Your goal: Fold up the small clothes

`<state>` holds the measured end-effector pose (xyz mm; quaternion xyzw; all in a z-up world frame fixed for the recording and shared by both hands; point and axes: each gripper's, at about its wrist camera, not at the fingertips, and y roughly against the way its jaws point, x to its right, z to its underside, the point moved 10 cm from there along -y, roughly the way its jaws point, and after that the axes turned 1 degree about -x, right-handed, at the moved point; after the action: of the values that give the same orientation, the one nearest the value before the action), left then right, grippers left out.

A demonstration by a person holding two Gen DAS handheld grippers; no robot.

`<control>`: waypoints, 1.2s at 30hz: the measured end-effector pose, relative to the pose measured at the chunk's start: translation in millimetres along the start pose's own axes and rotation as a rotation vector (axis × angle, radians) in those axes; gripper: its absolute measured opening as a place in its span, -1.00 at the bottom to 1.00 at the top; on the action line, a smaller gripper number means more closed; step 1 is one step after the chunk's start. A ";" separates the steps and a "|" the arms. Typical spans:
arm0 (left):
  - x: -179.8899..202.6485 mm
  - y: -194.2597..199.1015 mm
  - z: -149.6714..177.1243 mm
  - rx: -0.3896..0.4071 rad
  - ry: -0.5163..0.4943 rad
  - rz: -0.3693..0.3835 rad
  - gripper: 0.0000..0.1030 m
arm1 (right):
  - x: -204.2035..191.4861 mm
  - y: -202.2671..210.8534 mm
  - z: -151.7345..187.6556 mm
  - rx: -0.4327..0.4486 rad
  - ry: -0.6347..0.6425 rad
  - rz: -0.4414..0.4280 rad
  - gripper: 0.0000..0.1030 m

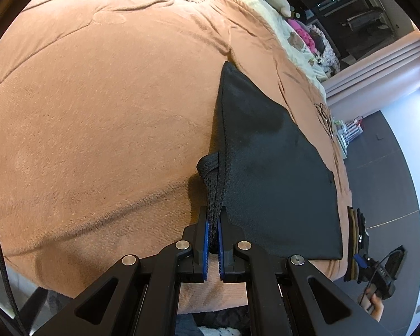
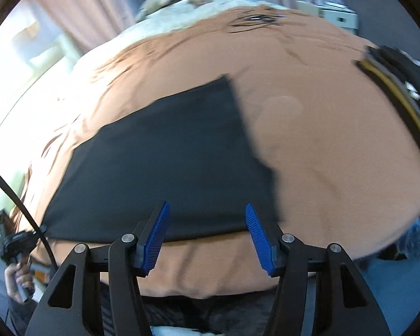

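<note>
A black small garment (image 1: 268, 165) lies folded flat on the orange blanket (image 1: 98, 117). My left gripper (image 1: 213, 215) is shut on the garment's near left corner, where the fabric bunches up between the blue pads (image 1: 206, 232). In the right wrist view the same black garment (image 2: 165, 165) lies spread in front of my right gripper (image 2: 207, 218), which is open and empty, its blue pads (image 2: 158, 229) above the garment's near edge. The left gripper (image 2: 16, 240) shows at the far left of that view.
A stack of folded dark clothes (image 2: 400, 89) lies at the blanket's right edge, also seen in the left wrist view (image 1: 357, 246). Plush toys and pink items (image 1: 302, 33) sit at the bed's far end. A cable (image 2: 22, 204) hangs at the left.
</note>
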<state>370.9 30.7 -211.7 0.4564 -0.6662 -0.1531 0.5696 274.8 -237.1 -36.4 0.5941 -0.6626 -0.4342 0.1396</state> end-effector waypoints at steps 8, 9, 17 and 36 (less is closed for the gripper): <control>-8.1 -4.4 1.0 -0.012 0.019 0.011 -0.91 | -86.8 -48.8 10.1 -0.103 0.127 -0.119 -0.29; -8.6 -4.3 1.3 -0.013 0.022 0.013 -0.91 | -92.8 -54.5 11.3 -0.116 0.136 -0.130 -0.33; -12.8 -5.1 2.6 -0.016 0.058 0.023 -0.91 | -128.9 -102.2 13.9 -0.192 0.244 -0.166 -0.60; 61.7 34.0 -20.3 0.040 -0.053 0.107 -0.91 | -145.9 -129.5 51.4 -0.273 0.268 -0.178 -0.79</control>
<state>378.4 7.1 -142.7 0.4273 -0.7075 -0.1210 0.5498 362.2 -72.8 -114.2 0.6784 -0.5179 -0.4476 0.2668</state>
